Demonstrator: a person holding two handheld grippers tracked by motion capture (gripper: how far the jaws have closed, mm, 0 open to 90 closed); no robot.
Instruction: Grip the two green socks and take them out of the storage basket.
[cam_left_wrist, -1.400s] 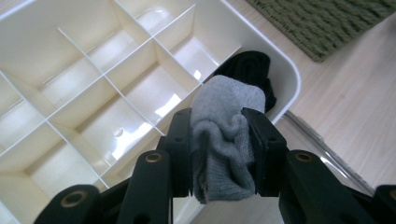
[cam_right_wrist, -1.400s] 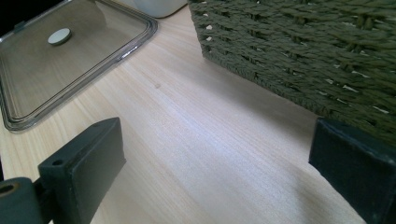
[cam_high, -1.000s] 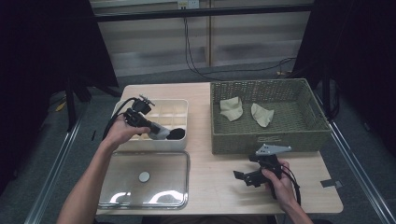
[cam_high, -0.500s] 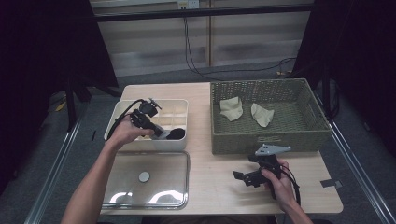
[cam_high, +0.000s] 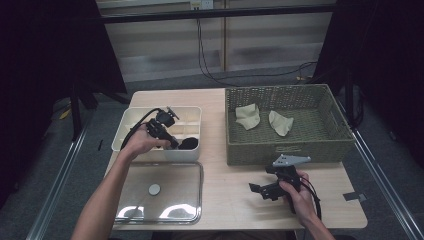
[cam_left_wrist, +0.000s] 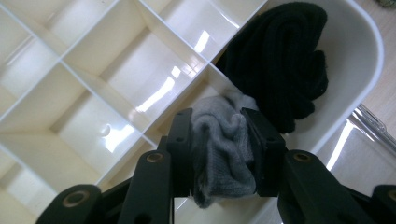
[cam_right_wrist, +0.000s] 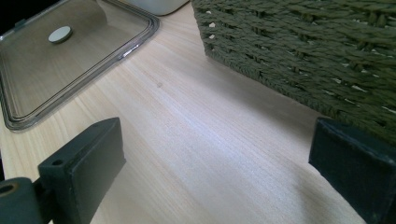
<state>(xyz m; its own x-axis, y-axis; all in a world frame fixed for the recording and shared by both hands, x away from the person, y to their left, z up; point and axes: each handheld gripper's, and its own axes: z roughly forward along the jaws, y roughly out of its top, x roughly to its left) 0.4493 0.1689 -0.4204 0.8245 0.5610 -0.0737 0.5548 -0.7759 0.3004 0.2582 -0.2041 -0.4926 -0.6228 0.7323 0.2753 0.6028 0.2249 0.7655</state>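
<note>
Holding a bunched grey sock (cam_left_wrist: 223, 154) between its two black jaws, the left gripper (cam_left_wrist: 219, 154) was closed firmly on the fabric and hung just above the white divided box (cam_high: 131, 127), near the compartment at the box's right end where a rolled black sock (cam_left_wrist: 280, 65) lay. In the high view the left gripper (cam_high: 167, 134) was over the near right part of that box, with the black sock (cam_high: 188, 144) just beside it. The right gripper (cam_high: 270, 189) rested low over the bare wooden table (cam_high: 225, 200) with its jaws wide apart and nothing between them – in the right gripper view the jaws stood at the two sides of the picture, and the wall of the green woven basket (cam_right_wrist: 303, 51) was close before them. Two pale socks (cam_high: 248, 116) lay inside the basket (cam_high: 290, 150). A clear lid (cam_high: 165, 195) lay flat on the table in front of the white box. Around the table the room was dark, with black curtains at both sides and cables on the floor behind.
</note>
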